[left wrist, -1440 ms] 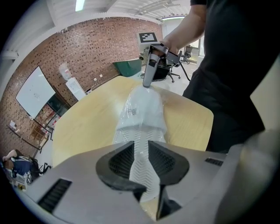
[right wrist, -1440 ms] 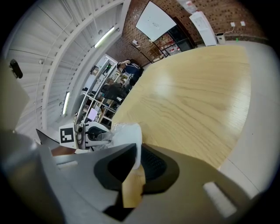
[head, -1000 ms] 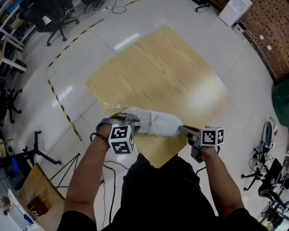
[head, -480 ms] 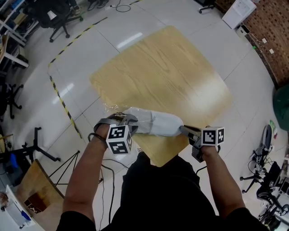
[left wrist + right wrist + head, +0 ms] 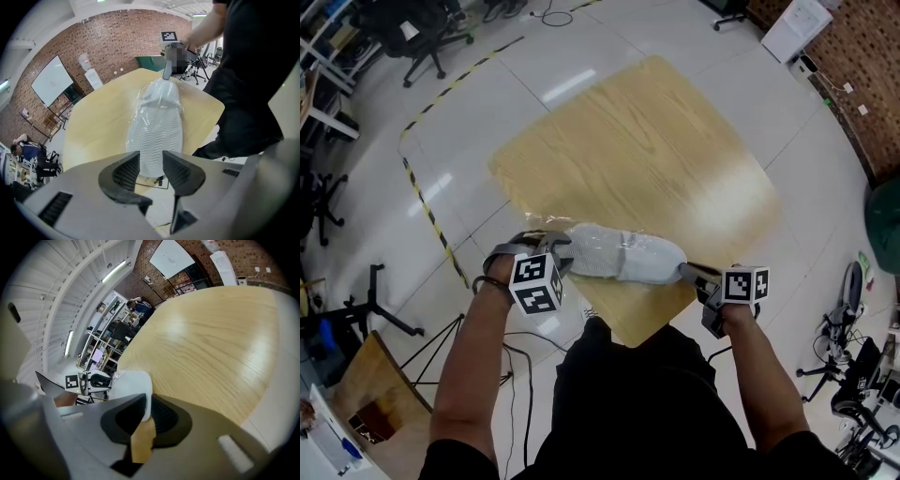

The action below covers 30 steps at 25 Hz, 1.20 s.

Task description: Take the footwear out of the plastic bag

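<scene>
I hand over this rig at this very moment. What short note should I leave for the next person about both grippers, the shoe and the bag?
Left gripper: open. Its jaws have just been opening, and the pads press on nothing. The sole end of the shoe lies just ahead of them.
Right gripper: shut on the other end of the shoe.
Things: the white shoe lies near the near corner of the table, with the clear plastic bag wrapped over it.
Done: the shoe is not out yet.
Left: probably take the bag with the left gripper and pull it off while the right one holds the shoe.
</scene>
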Each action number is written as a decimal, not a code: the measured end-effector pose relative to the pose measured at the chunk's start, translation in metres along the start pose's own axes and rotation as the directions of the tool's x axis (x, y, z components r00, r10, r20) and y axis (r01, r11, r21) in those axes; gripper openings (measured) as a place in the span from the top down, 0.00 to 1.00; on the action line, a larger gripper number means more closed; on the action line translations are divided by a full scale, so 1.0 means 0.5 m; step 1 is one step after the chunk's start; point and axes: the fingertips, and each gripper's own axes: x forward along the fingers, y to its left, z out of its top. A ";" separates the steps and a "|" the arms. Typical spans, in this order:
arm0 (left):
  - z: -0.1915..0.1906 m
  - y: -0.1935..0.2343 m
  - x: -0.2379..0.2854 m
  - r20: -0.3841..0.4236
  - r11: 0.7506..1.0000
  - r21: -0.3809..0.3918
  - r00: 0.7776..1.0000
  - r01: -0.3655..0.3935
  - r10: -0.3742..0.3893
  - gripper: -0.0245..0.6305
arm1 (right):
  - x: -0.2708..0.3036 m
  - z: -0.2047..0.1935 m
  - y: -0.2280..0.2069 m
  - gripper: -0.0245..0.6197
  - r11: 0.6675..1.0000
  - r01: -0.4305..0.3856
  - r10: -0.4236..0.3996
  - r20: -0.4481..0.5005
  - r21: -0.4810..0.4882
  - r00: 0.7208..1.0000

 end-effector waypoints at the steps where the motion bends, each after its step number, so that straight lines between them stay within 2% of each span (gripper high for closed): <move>1: -0.005 0.002 0.004 -0.011 1.000 -0.005 1.000 0.011 -0.011 0.70 | 0.001 0.001 0.001 0.90 1.000 0.000 0.000 0.000 0.000 1.000; 5: -0.010 -0.001 0.021 -0.033 0.997 0.004 0.997 0.071 -0.071 0.69 | 0.001 0.005 0.001 0.90 1.000 0.005 -0.005 -0.001 -0.006 1.000; 8: -0.012 -0.012 0.024 -0.028 0.992 -0.004 0.992 0.124 -0.125 0.75 | 0.000 0.004 0.003 0.90 1.000 0.006 -0.006 0.004 -0.007 1.000; 11: -0.012 -0.015 0.020 -0.009 0.989 -0.014 0.989 0.147 -0.147 0.80 | 0.000 0.005 0.005 0.90 1.000 0.006 -0.006 0.006 -0.004 1.000; 17: -0.006 -0.015 0.009 -0.014 0.992 0.039 0.993 0.118 -0.118 0.90 | -0.002 0.004 -0.001 0.90 1.000 0.009 -0.009 0.002 -0.004 1.000; 30: -0.054 -0.020 -0.006 -0.070 0.995 0.052 0.994 0.089 -0.085 0.93 | -0.014 0.002 0.000 0.90 1.000 0.005 -0.004 0.001 -0.022 1.000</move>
